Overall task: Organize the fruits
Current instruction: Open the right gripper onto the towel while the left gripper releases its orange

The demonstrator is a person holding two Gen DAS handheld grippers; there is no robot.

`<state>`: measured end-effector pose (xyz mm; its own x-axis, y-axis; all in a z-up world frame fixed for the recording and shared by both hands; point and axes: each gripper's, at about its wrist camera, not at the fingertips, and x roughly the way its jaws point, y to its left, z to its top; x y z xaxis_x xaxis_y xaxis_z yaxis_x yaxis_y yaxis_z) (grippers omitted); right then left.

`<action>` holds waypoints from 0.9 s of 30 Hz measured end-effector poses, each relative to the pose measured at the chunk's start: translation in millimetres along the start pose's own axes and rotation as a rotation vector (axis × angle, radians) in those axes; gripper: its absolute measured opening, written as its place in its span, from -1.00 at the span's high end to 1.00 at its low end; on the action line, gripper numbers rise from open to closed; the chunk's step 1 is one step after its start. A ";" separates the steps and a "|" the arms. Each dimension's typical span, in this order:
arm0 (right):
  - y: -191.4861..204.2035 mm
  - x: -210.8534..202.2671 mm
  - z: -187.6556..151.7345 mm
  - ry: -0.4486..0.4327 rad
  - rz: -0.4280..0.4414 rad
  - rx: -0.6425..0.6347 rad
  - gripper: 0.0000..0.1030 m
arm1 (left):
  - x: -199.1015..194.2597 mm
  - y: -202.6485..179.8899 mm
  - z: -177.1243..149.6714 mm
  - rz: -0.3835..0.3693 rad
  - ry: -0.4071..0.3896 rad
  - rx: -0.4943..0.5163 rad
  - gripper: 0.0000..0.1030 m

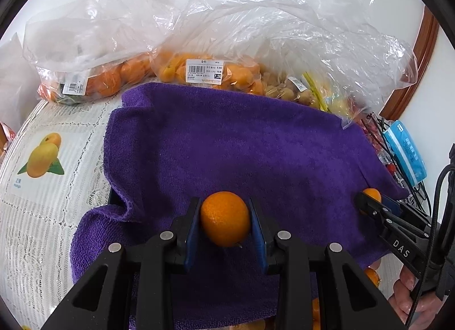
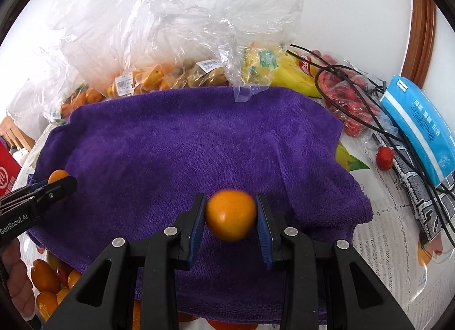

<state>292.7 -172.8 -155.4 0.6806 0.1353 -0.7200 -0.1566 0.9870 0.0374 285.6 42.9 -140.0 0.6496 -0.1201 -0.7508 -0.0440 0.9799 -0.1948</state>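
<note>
In the left wrist view we see our left gripper (image 1: 225,217) pinching a small orange fruit (image 1: 225,218) between its blue pads, over the near part of a purple towel (image 1: 241,148) spread on the lace tablecloth (image 1: 42,216). At the right edge of that view our right gripper (image 1: 369,202) shows from the side, clamped on a second orange fruit (image 1: 373,194), of which only a sliver peeks out. The right wrist view gives that second fruit (image 2: 231,215) whole, pressed between the right gripper's (image 2: 231,216) pads, and shows the left gripper (image 2: 61,185) at the left edge with its fruit (image 2: 57,175) half hidden. Only the left view shows the mango picture (image 1: 42,159) on the cloth. Only the right view shows the bananas (image 2: 295,79), a loose red fruit (image 2: 385,158) and a heap of small orange fruits (image 2: 48,284) at the near left. Both views show the bagged fruit (image 1: 204,72) beyond the towel and the blue tissue pack (image 2: 421,128) to the right.
</note>
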 end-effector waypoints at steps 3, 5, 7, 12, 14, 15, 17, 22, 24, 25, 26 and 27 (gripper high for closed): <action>0.7 -3.0 0.4 -0.010 -0.006 -0.007 0.31 | 0.5 -0.3 -0.1 -0.005 0.008 0.002 0.40; 0.8 -5.7 1.4 -0.019 -0.008 -0.008 0.14 | -0.9 0.0 0.2 -0.001 0.002 0.001 0.40; 0.3 -9.0 2.3 -0.033 -0.011 -0.006 -0.09 | -3.4 0.1 0.7 -0.004 -0.005 0.003 0.37; 1.3 -21.4 5.5 -0.071 -0.006 -0.002 -0.22 | -15.6 -3.0 2.4 0.002 -0.044 0.016 0.11; 3.4 -25.0 5.2 -0.083 -0.003 -0.005 -0.22 | -21.0 -4.5 2.7 0.004 -0.061 0.018 0.04; 4.1 -27.6 4.9 -0.090 -0.002 -0.003 -0.22 | -22.7 -5.6 3.1 0.003 -0.065 0.018 0.03; 5.7 -34.8 4.1 -0.117 0.007 0.003 -0.22 | -28.1 -8.6 3.7 0.008 -0.075 0.024 0.03; 10.8 -58.0 3.1 -0.170 0.024 0.022 -0.22 | -51.2 -17.2 3.3 0.018 -0.137 0.043 0.03; 13.8 -69.8 1.5 -0.174 0.030 0.022 -0.22 | -61.3 -19.6 0.9 0.007 -0.147 0.050 0.03; 15.8 -75.6 0.0 -0.177 0.027 0.016 -0.22 | -66.3 -20.0 -1.0 0.007 -0.152 0.051 0.03; 18.6 -82.6 -1.7 -0.183 0.013 0.006 -0.22 | -72.2 -20.1 -4.2 0.008 -0.157 0.049 0.03; 20.6 -89.4 -4.1 -0.192 -0.005 0.002 -0.22 | -76.4 -19.9 -7.1 0.008 -0.159 0.047 0.03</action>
<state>225.7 -164.9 -93.1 0.8054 0.1443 -0.5750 -0.1513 0.9878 0.0360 231.4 31.5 -83.3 0.7615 -0.0896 -0.6420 -0.0162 0.9875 -0.1570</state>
